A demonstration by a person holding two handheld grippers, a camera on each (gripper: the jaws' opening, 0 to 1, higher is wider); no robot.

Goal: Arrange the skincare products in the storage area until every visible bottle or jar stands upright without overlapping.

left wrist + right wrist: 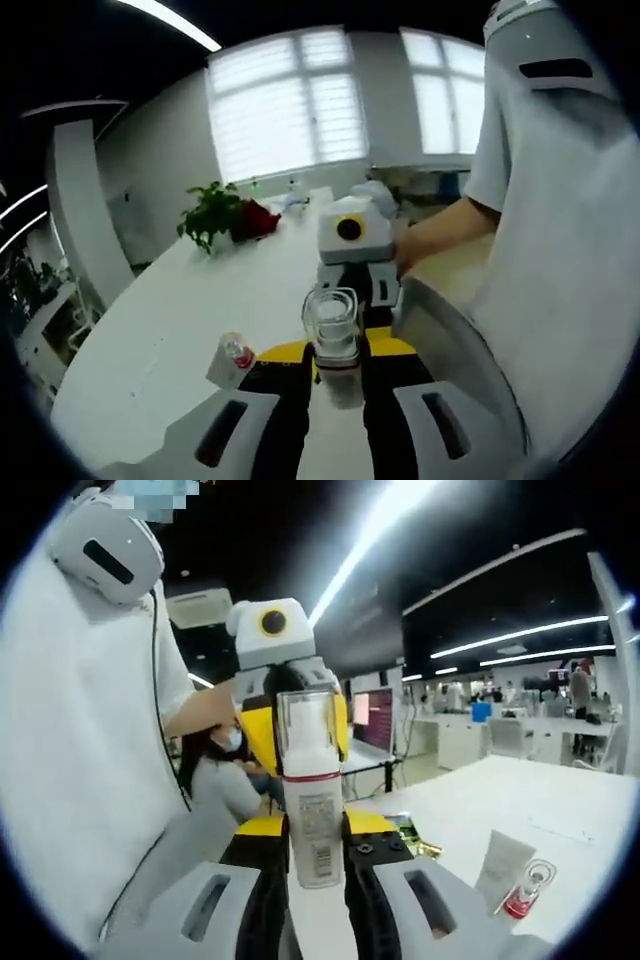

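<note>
Far left on the white table (150,330), a small red-capped vial (232,358) stands near the left gripper (335,365), just beside its left jaw. It is light, so a sideways swing of that jaw could knock it over. Centre: the clear-capped bottle (332,325) sits between the left gripper's jaws, which look closed on its cap end. The right gripper (356,283) faces in from the far side. In the right gripper view its jaws are closed on the labelled lower body of the same bottle. I can't tell if the base rests on the table or hangs above it. Main risk is the double grip: if the two hands pull or twist unevenly, the cap may pop off or the bottle may tilt. If one claw lets go before the base is seated, the tall, narrow bottle likely topples. To the right in the right gripper view, a white tube (505,865) leans just beside a small bottle of red liquid (525,888), with a flat green packet (408,830) between them and the gripper. Setting the bottle down that way could crowd or overlap them. The person's white sleeve (560,250) is close and could snag.
</note>
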